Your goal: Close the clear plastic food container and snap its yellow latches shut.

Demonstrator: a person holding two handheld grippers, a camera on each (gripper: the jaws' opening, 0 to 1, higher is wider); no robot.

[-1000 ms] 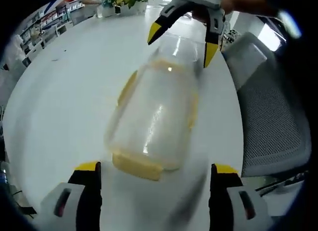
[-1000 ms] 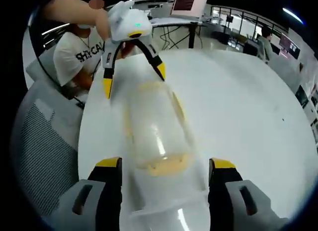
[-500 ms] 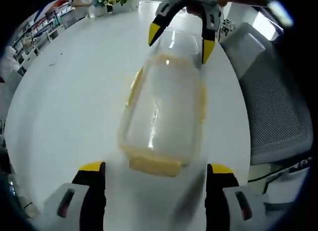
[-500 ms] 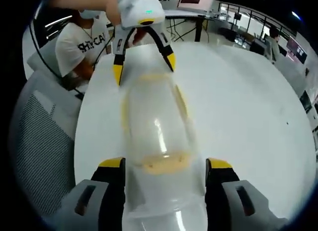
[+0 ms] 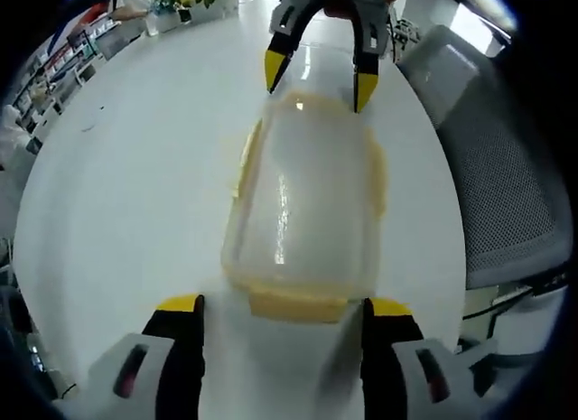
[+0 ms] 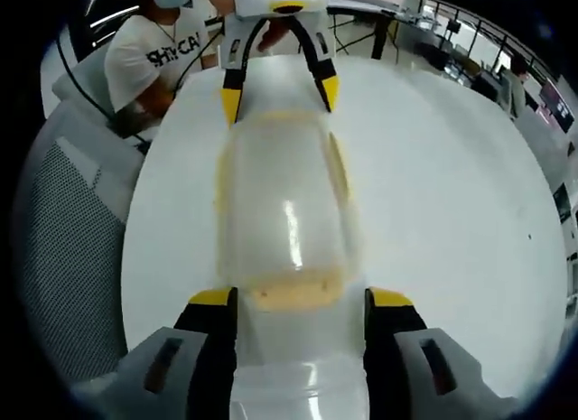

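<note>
the left gripper view is looking down along its own jaws from close over one short end of the clear container (image 5: 305,203), facing the right gripper (image 5: 314,70) at the far end. the right gripper view is looking back from the opposite end at the same container (image 6: 282,212), with the left gripper (image 6: 279,84) beyond. both are sharing the white table (image 5: 135,176) and the mesh chair (image 6: 63,248).
</note>
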